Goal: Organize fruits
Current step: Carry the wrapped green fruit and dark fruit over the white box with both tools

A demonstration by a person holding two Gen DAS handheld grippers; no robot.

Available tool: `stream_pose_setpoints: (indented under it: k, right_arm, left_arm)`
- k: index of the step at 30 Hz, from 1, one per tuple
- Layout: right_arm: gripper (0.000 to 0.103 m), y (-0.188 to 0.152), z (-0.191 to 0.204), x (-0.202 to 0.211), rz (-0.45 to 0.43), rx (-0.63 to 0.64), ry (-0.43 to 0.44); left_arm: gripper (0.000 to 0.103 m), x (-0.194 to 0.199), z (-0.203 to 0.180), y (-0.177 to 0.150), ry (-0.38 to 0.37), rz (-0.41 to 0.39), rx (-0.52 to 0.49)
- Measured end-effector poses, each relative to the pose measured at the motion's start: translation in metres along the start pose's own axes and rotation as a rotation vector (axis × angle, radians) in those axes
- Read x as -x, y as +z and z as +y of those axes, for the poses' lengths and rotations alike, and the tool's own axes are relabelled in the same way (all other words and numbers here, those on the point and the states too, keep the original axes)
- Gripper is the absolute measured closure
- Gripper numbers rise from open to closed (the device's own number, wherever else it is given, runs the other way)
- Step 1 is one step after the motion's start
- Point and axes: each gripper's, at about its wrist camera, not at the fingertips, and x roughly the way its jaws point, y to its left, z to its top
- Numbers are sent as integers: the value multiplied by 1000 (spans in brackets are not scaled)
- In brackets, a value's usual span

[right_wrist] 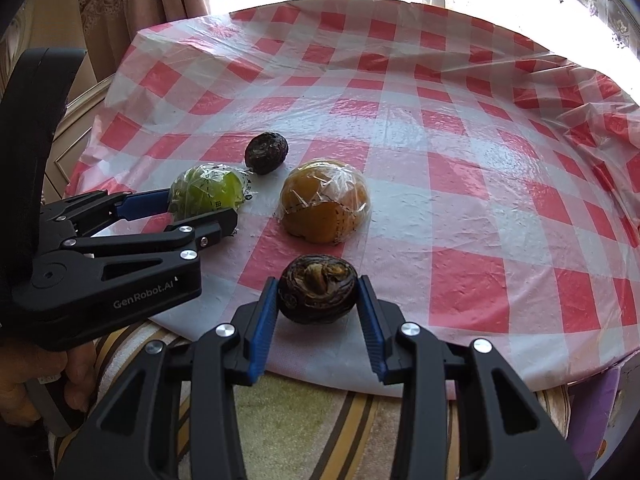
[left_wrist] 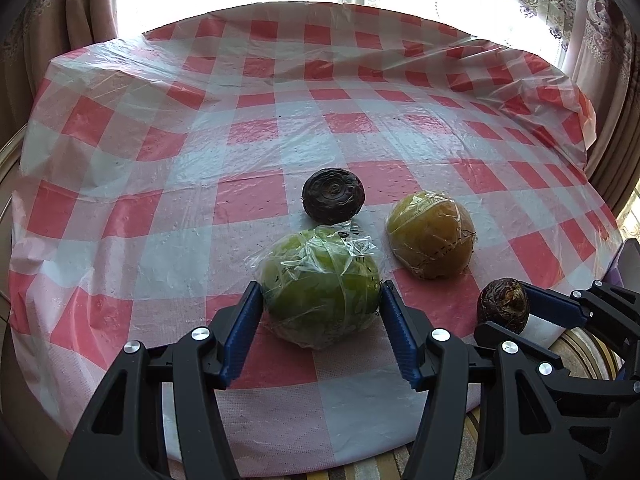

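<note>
Counting four fruits, left view: left gripper (left_wrist: 320, 300) pads clamp one wrapped green fruit (left_wrist: 320, 284); one dark fruit (left_wrist: 333, 196) just beyond, one wrapped orange fruit (left_wrist: 432, 236) to its right. Right view: right gripper (right_wrist: 318, 300) nearly shut on second dark fruit (right_wrist: 318, 294); orange one just beyond it.

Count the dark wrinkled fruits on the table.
2. One dark fruit sits between the right gripper fingers at the near edge; the other dark fruit lies behind the wrapped green fruit.

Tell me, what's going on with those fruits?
Left gripper clamped on wrapped green fruit. Right gripper clamped on dark fruit. Orange fruit untouched. Nothing blocking.
</note>
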Motion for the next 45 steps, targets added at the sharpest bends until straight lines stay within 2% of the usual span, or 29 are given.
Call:
stream_pose_setpoints:
  k: [14,25,35,45]
  right_arm:
    - [63,-8,-25,21,-62,-93,55]
    - [63,-19,-63,64,-139,-206,61]
    - [63,-49,-115,110,-179,-281,-13]
    - [63,-101,-186,153,-176,-390,-161]
  left_arm:
    - [45,17,-24,3,54,-19,-68]
    - [45,36,-59,5,45,-26,-139]
    - [45,49,-116,4,-17,-32,-238]
    - [45,58,-200,-3,-138,-39,-382]
